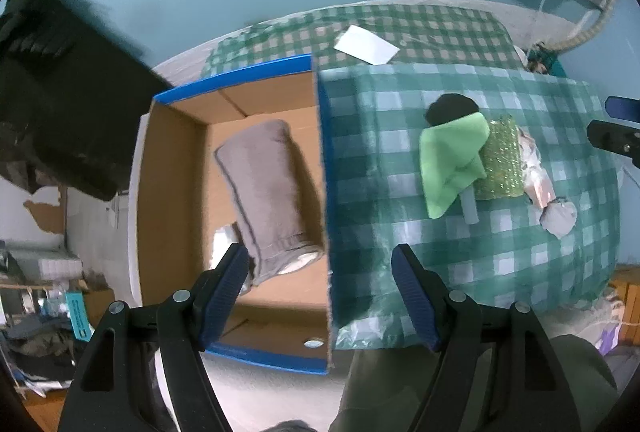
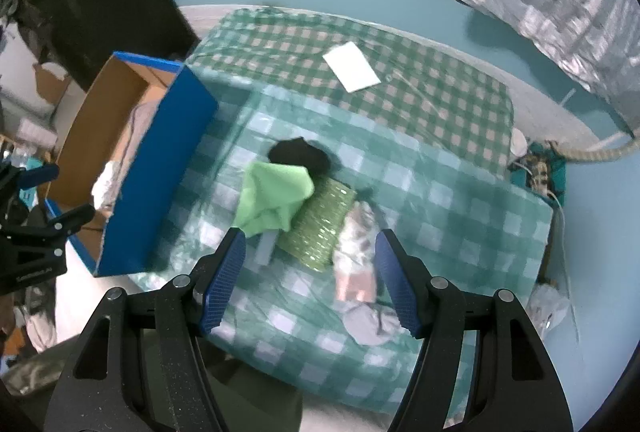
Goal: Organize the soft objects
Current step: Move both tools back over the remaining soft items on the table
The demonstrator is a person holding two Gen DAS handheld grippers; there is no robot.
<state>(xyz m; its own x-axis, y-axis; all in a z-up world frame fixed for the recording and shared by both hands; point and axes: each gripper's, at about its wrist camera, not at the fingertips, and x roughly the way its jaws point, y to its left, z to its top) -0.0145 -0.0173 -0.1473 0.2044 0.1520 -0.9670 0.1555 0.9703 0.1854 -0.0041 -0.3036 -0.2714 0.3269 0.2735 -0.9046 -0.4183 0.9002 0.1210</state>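
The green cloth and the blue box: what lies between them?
Only bare checked tablecloth separates green cloth and blue box, seen in the right wrist view.

A green cloth (image 2: 274, 198) hides part of the black item (image 2: 300, 156).

Left gripper (image 1: 320, 296): jaws apart, empty, above box (image 1: 320, 168) wall | box: grey towel (image 1: 268, 192) inside | tablecloth (image 1: 500, 252): green cloth (image 1: 448, 160), black cloth (image 1: 450, 108), sponge (image 1: 502, 160) clustered.
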